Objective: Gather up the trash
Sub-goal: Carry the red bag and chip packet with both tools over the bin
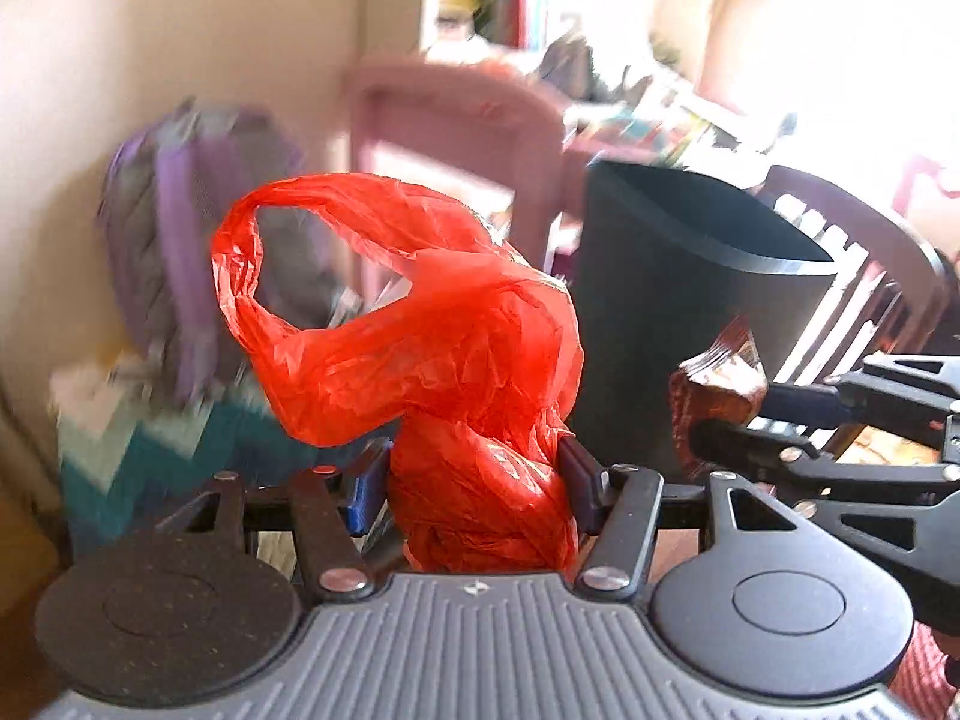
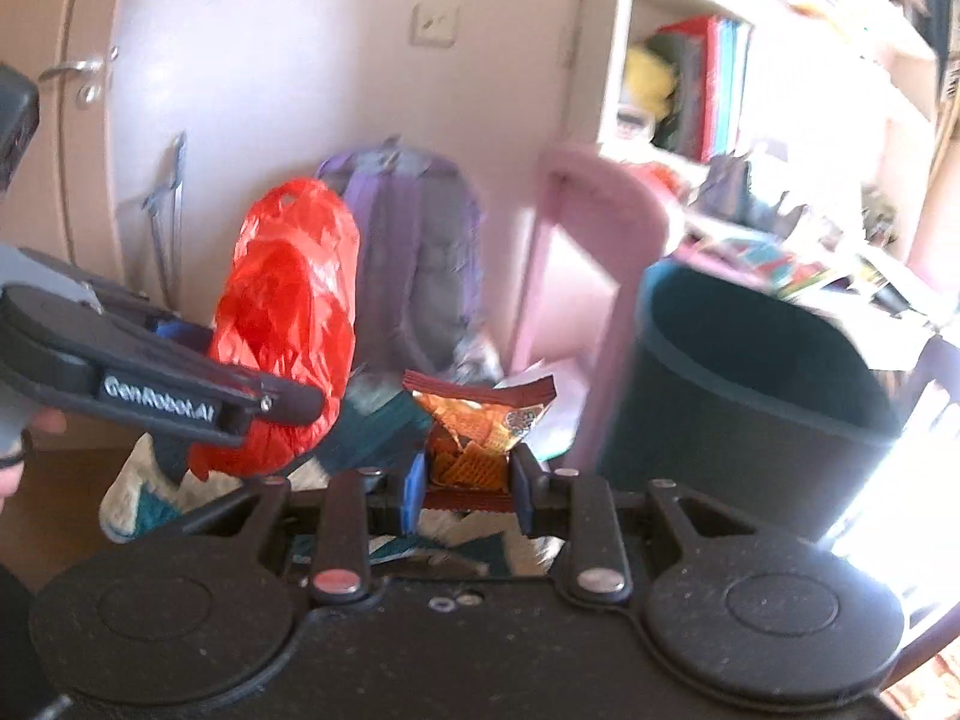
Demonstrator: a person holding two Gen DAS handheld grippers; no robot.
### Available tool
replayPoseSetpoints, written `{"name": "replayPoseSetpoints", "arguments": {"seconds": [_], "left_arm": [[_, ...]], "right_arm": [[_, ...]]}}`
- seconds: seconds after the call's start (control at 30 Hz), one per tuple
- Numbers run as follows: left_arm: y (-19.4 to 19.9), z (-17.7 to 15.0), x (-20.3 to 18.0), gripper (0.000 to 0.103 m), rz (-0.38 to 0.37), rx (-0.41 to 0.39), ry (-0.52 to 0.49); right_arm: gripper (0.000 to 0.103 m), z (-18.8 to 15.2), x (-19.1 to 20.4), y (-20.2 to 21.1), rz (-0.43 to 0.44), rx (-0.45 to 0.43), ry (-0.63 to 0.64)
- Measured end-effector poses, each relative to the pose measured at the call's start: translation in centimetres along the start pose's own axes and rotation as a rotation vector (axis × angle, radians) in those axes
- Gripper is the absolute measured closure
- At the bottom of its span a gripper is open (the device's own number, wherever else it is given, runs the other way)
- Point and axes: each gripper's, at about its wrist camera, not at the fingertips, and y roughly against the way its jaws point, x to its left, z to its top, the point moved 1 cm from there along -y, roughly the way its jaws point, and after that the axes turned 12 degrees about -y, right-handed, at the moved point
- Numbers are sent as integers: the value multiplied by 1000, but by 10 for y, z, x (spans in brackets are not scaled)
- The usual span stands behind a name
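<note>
A crumpled red plastic bag [image 1: 456,354] stands up between the pads of my left gripper [image 1: 474,480], which is shut on its bunched lower part; one handle loops up to the left. The same red bag [image 2: 288,324] and left gripper [image 2: 282,414] show at the left of the right wrist view. My right gripper [image 2: 467,483] is shut on a brown and orange snack wrapper [image 2: 480,420], also seen as the wrapper [image 1: 720,387] at the right of the left wrist view. A dark round bin [image 1: 684,288] stands open just beyond, to the right; in the right wrist view the bin [image 2: 738,396] is at the right.
A purple backpack [image 2: 414,252] leans on the wall behind. A pink chair [image 2: 594,276] stands beside the bin, a dark slatted chair [image 1: 852,282] behind it. A folded teal and white zigzag blanket [image 1: 138,450] lies low left. Cluttered shelves [image 2: 750,78] fill the right.
</note>
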Motion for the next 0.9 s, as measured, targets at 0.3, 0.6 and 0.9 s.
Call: {"name": "replayPoseSetpoints", "arguments": {"seconds": [0.3,0.6,0.9], "left_arm": [[-1,89,-47,45,-59,-113,-88],[-40,168,-98,44,-93,-125,-159],[-115,218,-142,44,-75,-79,-239]], "right_arm": [[76,42,-67,24,-107,-112,-47],[76,77,-130,19,-202,-156,-76],[76,90,-180,-25,-215,-55,-67]]}}
